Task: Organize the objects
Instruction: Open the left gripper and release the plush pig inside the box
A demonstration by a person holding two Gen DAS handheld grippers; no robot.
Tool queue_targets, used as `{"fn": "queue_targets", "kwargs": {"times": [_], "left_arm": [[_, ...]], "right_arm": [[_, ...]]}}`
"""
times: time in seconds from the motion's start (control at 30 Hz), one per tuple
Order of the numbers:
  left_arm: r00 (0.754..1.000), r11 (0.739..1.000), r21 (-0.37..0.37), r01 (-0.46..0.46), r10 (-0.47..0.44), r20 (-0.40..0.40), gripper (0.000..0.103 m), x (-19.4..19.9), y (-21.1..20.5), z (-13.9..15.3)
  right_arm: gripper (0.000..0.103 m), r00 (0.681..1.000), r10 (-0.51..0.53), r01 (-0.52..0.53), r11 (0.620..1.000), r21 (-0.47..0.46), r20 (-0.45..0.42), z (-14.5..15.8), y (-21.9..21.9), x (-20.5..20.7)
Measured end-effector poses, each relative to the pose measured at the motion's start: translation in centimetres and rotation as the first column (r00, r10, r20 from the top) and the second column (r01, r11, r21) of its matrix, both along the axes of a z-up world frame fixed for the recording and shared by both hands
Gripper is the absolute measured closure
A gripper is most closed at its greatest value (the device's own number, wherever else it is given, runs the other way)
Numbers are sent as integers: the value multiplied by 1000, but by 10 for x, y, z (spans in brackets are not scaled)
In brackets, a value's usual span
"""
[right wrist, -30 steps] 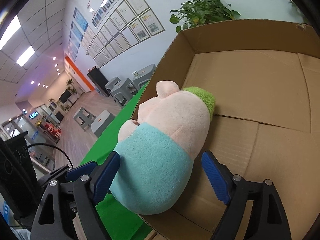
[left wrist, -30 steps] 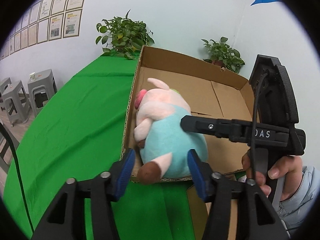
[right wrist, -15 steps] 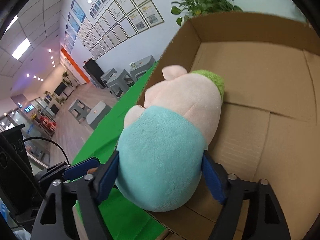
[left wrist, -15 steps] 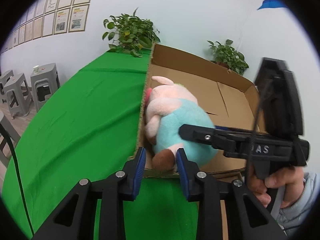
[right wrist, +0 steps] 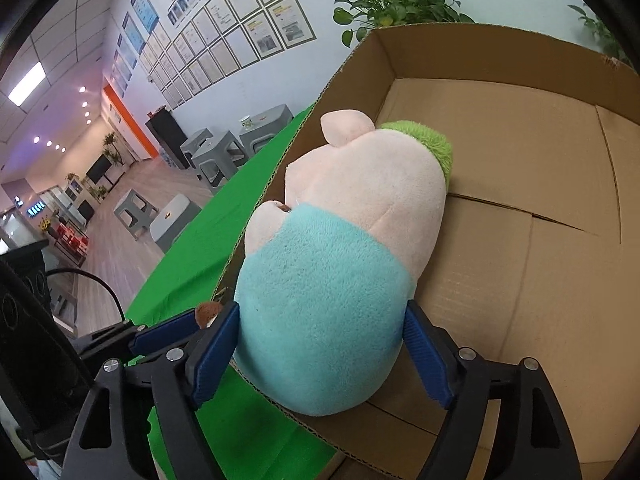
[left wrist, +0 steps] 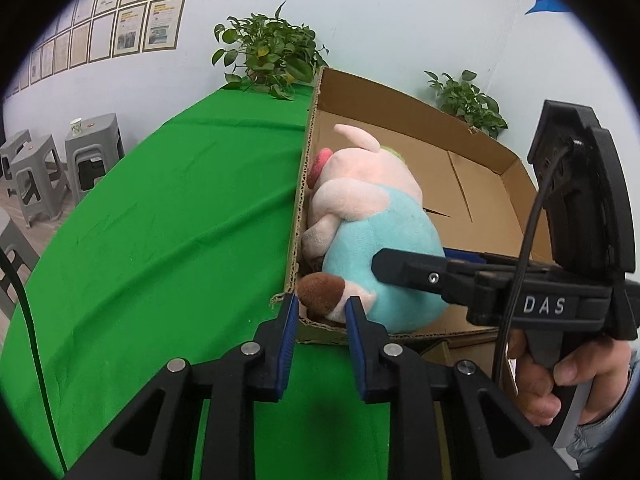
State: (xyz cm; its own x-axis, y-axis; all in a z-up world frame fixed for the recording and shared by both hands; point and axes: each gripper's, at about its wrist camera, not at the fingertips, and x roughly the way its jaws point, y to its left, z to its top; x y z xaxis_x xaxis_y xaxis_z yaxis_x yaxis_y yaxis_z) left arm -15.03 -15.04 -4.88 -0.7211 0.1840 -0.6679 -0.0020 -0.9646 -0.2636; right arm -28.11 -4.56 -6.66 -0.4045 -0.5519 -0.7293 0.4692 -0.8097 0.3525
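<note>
While the left gripper narrows on the brown foot of the plush pig, its jaws have just been closing and now stand either side of that foot at the lower centre of the left wrist view; whether the blue pads already press the foot cannot be told for certain, though they appear to touch it. At the lower centre of the right wrist view, the right gripper brackets the pig's turquoise body, its jaws having just been opening slightly; the pads lie against the plush on both sides, which reads as a wide hold on the body.

Outward from the jaws, the plush pig lies on its side inside the cardboard box, against the box's left wall and near front corner, its pink head towards the far end and a green tuft behind the head. The box rests on the table, draped in a green cloth; two potted plants stand beyond it at the upper centre and upper right.

Progress, as a judgement: the pig is already in the box, so placement seems done or nearly so, with release or a final adjustment remaining.

Legible writing: "DAS" on the right gripper's body, at the lower right of the left wrist view. The framed wall sheets are too small to read.
</note>
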Motion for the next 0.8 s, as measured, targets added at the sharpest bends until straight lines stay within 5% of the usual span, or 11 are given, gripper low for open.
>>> {"fn": "queue_targets", "kwargs": {"times": [0.17, 0.27, 0.33, 0.47, 0.57, 0.7, 0.8], "left_arm": [[1000, 999, -36, -2, 1, -27, 80, 9, 4, 9], [998, 998, -58, -15, 11, -63, 80, 17, 7, 18], [997, 997, -80, -21, 15, -77, 73, 21, 11, 24], [986, 995, -95, -23, 7, -166, 45, 35, 19, 40], [966, 994, -105, -39, 11, -257, 22, 48, 28, 55], [953, 989, -142, -32, -13, -302, 22, 49, 50, 68], [954, 989, -150, -5, -40, -298, 22, 43, 68, 71]], "right_arm": [[22, 1000, -6, 6, 1000, 6, -21, 5, 9, 7], [9, 999, -21, 21, 1000, -6, -42, 12, 17, 19], [1, 997, -47, 46, 999, -21, -55, 17, 25, 25], [1, 989, -136, 134, 990, -34, -63, 28, 63, 42], [1, 969, -197, 197, 980, -17, -149, 49, 92, 68], [1, 924, -252, 279, 959, 56, -287, 73, 120, 102], [1, 911, -267, 306, 948, 83, -314, 80, 145, 124]]}}
